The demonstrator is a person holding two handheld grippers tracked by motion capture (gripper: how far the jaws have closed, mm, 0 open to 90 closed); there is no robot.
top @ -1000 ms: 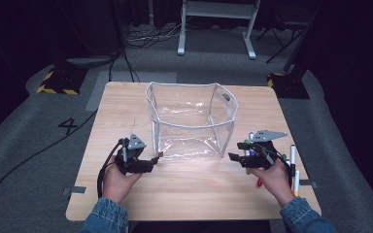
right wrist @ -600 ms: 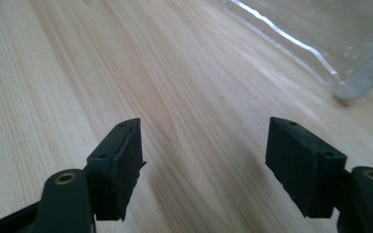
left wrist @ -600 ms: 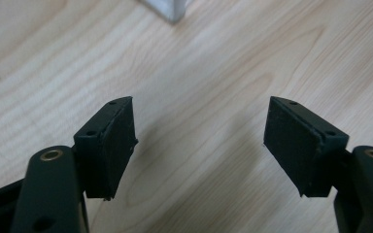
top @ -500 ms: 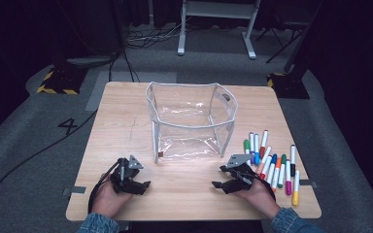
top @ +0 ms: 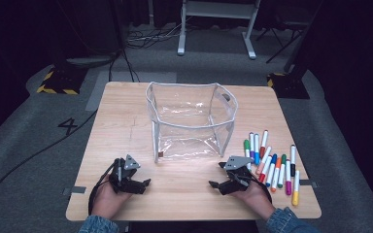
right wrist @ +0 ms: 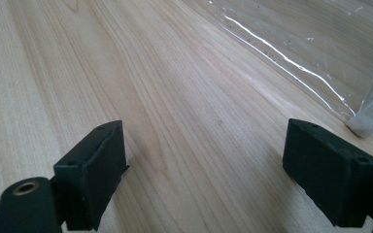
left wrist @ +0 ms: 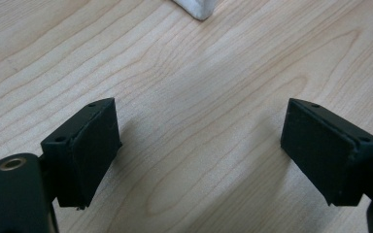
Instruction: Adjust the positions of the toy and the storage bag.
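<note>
From the high view, my left gripper (top: 143, 183) rests low over the near left part of the table (top: 126, 111), its jaws apart with nothing between them; they have just been opening. My right gripper (top: 215, 184) sits low over the near right part, jaws spread wide on bare wood, also just opened further. Between and beyond them stands the clear plastic bag (top: 189, 121), upright and open at the top, in the middle of the table. A cluster of coloured markers (top: 272, 162) lies just right of my right hand.

In the left gripper view, my two pads (left wrist: 85, 145) stand well apart above the wood grain (a pale corner of the bag (left wrist: 196, 7) shows far ahead).

In the right gripper view, the pads (right wrist: 94, 167) are wide, and the bag's near edge (right wrist: 291, 58) lies far right.
</note>
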